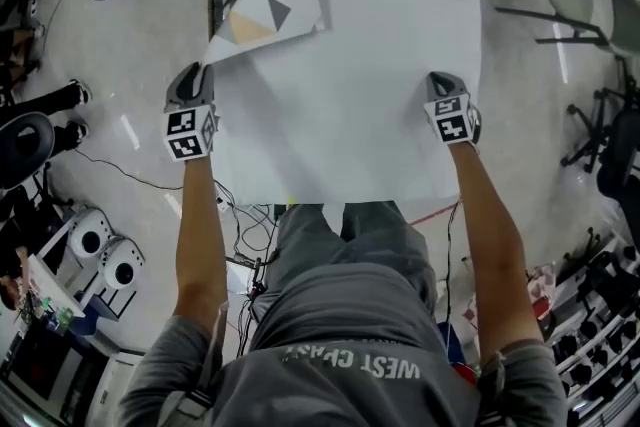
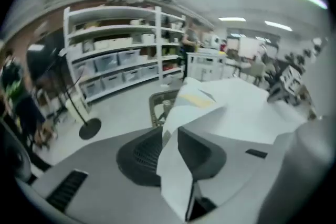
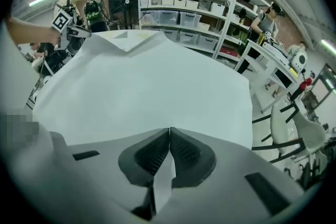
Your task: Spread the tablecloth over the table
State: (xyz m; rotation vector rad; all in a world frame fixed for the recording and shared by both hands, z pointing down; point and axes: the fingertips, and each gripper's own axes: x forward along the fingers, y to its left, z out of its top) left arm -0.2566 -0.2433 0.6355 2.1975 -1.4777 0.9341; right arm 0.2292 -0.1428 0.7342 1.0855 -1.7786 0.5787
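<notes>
One white tablecloth [image 1: 350, 85] is held up in the air in front of the person, gripped along its near edge by two grippers set well apart. The jaws of the left gripper [image 1: 195, 80] are closed on a bunched fold of the cloth at its left corner. The jaws of the right gripper [image 1: 445, 87] are pressed narrowly together on a thin edge of the cloth. One far corner [image 1: 265, 5] is seen folded over, where a pattern of coloured triangles is shown.
</notes>
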